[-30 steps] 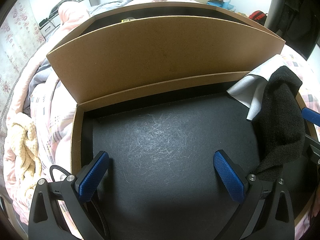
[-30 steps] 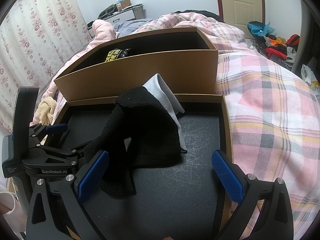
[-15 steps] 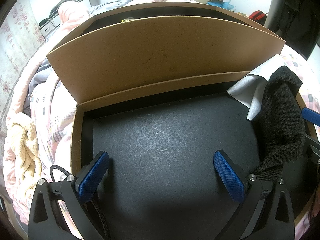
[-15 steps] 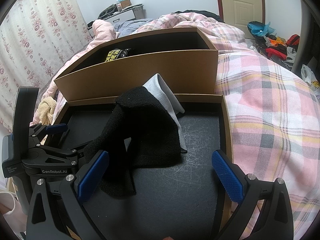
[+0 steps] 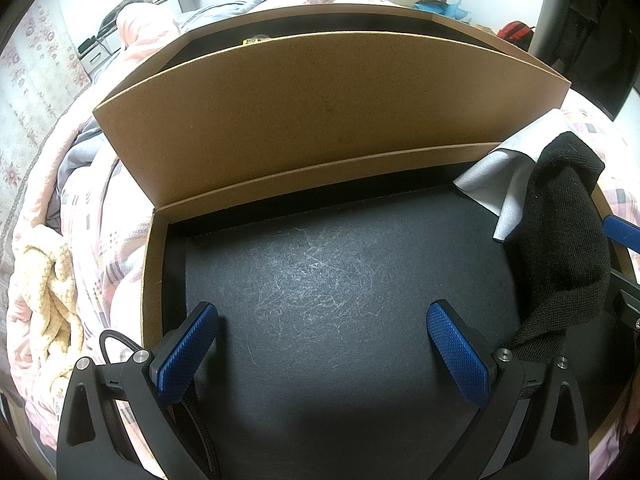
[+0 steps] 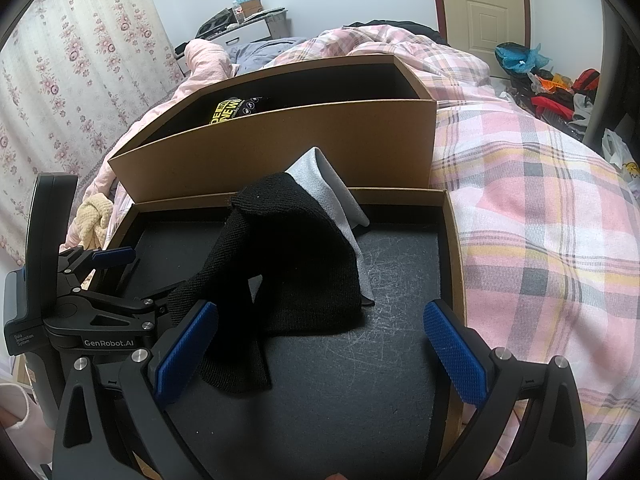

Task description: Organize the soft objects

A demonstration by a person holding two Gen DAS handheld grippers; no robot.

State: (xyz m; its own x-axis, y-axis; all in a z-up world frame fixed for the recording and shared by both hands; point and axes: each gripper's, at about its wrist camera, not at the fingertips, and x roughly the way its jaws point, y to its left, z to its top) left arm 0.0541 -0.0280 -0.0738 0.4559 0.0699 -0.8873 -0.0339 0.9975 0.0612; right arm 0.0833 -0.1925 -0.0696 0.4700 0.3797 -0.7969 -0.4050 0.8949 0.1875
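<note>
A black knit cloth (image 6: 296,272) lies crumpled in the black-lined cardboard tray (image 6: 454,248), partly over a grey cloth (image 6: 332,184). My right gripper (image 6: 320,354) hovers open just in front of the black cloth, which touches its left pad. In the left wrist view the same black cloth (image 5: 560,248) and grey cloth (image 5: 496,184) sit at the tray's right end. My left gripper (image 5: 324,352) is open over the tray's bare lining, with the cloth's tail resting against the outside of its right finger.
A taller brown cardboard box (image 6: 280,148) stands right behind the tray and holds a black item with yellow print (image 6: 232,110). Everything rests on a pink plaid quilt (image 6: 540,220). A cream knitted bundle (image 5: 48,292) lies left of the tray.
</note>
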